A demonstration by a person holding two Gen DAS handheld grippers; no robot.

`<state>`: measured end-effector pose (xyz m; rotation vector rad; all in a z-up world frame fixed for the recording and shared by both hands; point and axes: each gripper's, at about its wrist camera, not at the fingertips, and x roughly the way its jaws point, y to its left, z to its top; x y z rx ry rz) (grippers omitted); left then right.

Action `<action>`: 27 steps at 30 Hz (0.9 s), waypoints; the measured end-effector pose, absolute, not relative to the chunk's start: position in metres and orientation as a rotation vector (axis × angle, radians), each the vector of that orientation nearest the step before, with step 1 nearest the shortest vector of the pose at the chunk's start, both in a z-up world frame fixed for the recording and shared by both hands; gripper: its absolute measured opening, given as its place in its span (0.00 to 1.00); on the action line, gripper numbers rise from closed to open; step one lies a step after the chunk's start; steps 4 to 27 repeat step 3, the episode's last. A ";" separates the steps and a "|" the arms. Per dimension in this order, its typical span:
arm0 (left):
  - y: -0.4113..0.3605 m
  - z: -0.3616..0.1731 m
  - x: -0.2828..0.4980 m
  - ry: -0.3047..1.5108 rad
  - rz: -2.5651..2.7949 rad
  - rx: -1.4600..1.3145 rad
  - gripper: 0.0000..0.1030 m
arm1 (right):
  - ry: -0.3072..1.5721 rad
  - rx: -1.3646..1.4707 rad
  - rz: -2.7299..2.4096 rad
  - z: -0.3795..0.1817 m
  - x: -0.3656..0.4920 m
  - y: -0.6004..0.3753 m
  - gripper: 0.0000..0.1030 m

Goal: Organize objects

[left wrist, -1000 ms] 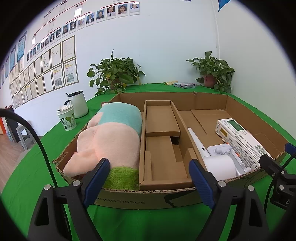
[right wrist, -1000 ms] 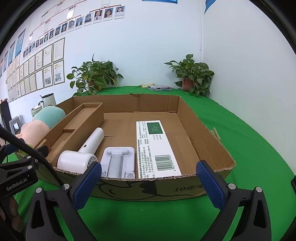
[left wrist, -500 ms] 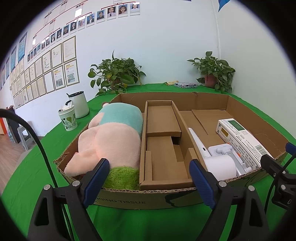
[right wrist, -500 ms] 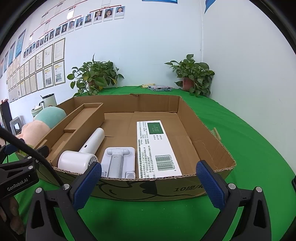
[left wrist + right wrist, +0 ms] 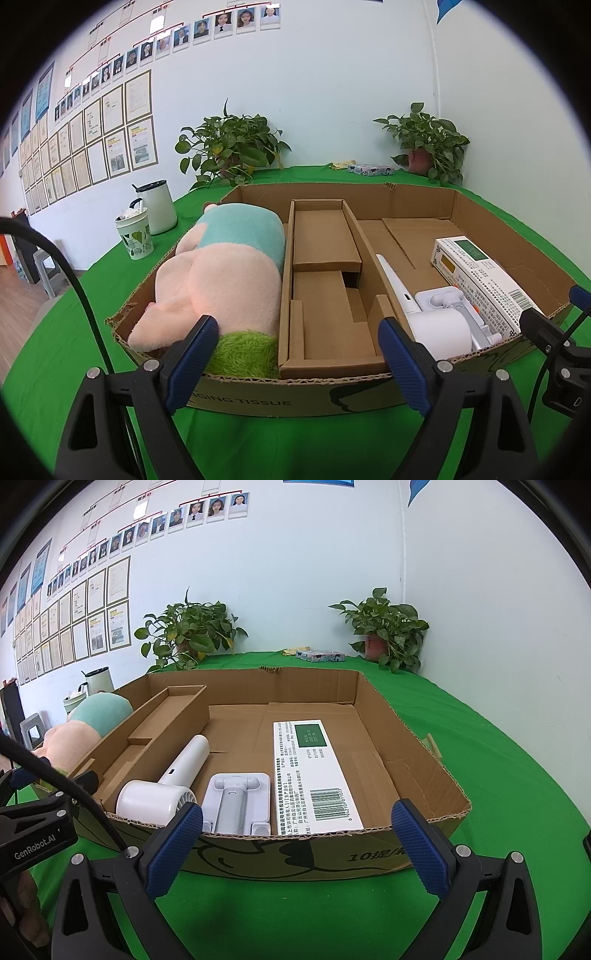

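Observation:
A wide cardboard box (image 5: 280, 398) (image 5: 417, 753) stands on the green table. A pink and teal plush toy (image 5: 221, 280) (image 5: 88, 720) fills its left compartment. A cardboard insert (image 5: 325, 280) (image 5: 155, 731) sits in the middle. On the right lie a white hair dryer (image 5: 436, 325) (image 5: 166, 786), a white folding stand (image 5: 443, 299) (image 5: 236, 797) and a white box with a barcode (image 5: 480, 277) (image 5: 314, 775). My left gripper (image 5: 295, 358) is open and empty in front of the box's near wall. My right gripper (image 5: 295, 845) is open and empty there too.
A patterned paper cup (image 5: 135, 236) and a white kettle (image 5: 157, 206) stand left of the box. Two potted plants (image 5: 229, 147) (image 5: 424, 144) and a small packet (image 5: 369, 169) line the back edge by the wall. Green cloth lies to the right of the box (image 5: 498, 738).

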<state>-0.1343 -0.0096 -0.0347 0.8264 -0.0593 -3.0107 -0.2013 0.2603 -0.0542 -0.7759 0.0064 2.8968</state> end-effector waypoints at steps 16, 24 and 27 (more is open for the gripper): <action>-0.009 -0.035 -0.134 -0.058 -3.011 0.828 0.86 | 0.004 -0.776 2.896 -0.054 -0.201 0.260 1.00; -0.009 -0.035 -0.134 -0.058 -3.011 0.828 0.86 | 0.004 -0.776 2.896 -0.054 -0.201 0.260 1.00; -0.009 -0.035 -0.134 -0.058 -3.011 0.828 0.86 | 0.004 -0.776 2.896 -0.054 -0.201 0.260 1.00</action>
